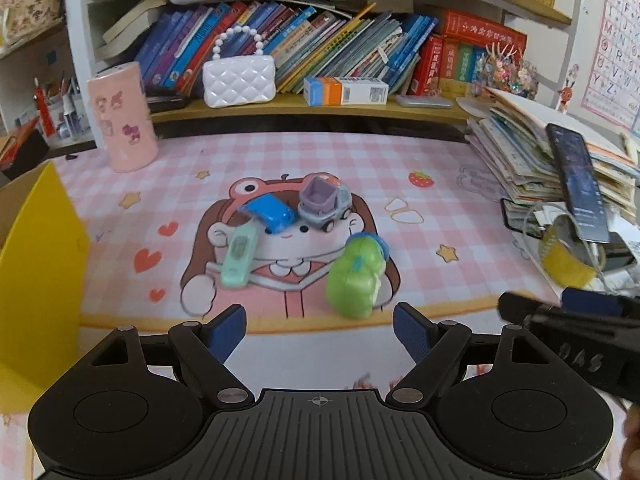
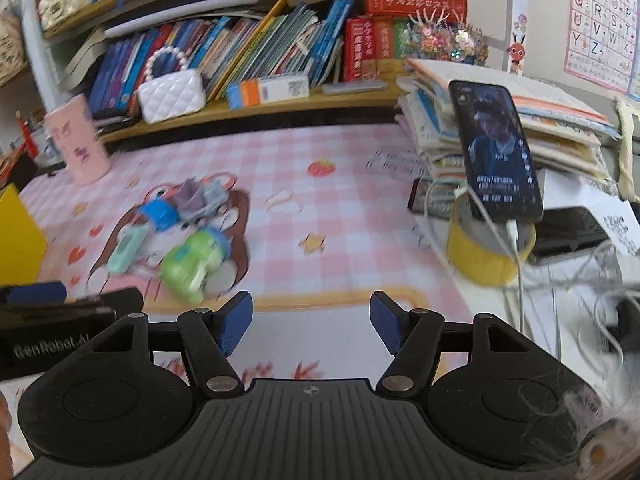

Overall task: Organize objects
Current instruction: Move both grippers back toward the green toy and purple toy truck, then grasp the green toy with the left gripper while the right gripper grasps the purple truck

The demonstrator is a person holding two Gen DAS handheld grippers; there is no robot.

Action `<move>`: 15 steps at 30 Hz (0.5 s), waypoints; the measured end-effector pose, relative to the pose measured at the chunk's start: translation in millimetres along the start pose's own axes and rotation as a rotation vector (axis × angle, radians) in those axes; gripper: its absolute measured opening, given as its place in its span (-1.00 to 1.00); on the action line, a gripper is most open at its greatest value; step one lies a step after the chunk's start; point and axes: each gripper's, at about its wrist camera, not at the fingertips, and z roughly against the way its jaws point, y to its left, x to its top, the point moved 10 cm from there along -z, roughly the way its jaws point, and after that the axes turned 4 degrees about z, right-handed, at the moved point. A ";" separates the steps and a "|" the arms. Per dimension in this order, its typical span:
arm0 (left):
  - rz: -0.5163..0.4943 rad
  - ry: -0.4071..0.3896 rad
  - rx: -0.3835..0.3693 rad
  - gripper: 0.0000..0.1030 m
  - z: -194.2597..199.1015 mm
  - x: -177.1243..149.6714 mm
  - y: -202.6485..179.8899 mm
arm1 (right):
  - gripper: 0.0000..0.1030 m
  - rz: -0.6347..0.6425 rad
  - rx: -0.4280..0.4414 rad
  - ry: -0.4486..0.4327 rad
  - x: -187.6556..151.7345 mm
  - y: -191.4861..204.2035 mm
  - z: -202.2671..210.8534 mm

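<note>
A small heap of toys lies mid-mat: a green dinosaur toy (image 1: 356,276) (image 2: 192,264), a blue toy car (image 1: 270,210) (image 2: 160,212), a purple-grey toy truck (image 1: 324,204) (image 2: 198,196) and a mint-green flat gadget (image 1: 239,258) (image 2: 126,250). My left gripper (image 1: 320,332) stands open just short of the heap, nothing between its blue pads. My right gripper (image 2: 312,322) is open too, empty, to the right of the toys over bare mat. Each gripper shows at the edge of the other's view.
A yellow box (image 1: 36,272) stands at the left. A pink canister (image 1: 122,118), a white quilted purse (image 1: 238,76) and a shelf of books sit at the back. At the right lean a stack of papers (image 1: 532,148), a phone (image 2: 496,148) and a yellow tape roll (image 2: 488,252) with cables.
</note>
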 end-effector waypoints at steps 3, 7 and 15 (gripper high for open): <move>-0.011 0.010 0.015 0.59 -16.0 5.3 -4.6 | 0.22 -0.012 0.000 -0.012 13.2 -7.3 -9.1; -0.028 0.022 0.025 0.58 -37.3 11.4 -12.4 | 0.22 -0.015 -0.001 -0.024 25.6 -12.0 -17.4; -0.104 0.016 0.019 0.57 -75.1 22.4 -35.7 | 0.32 -0.012 -0.005 -0.039 36.8 -17.5 -21.7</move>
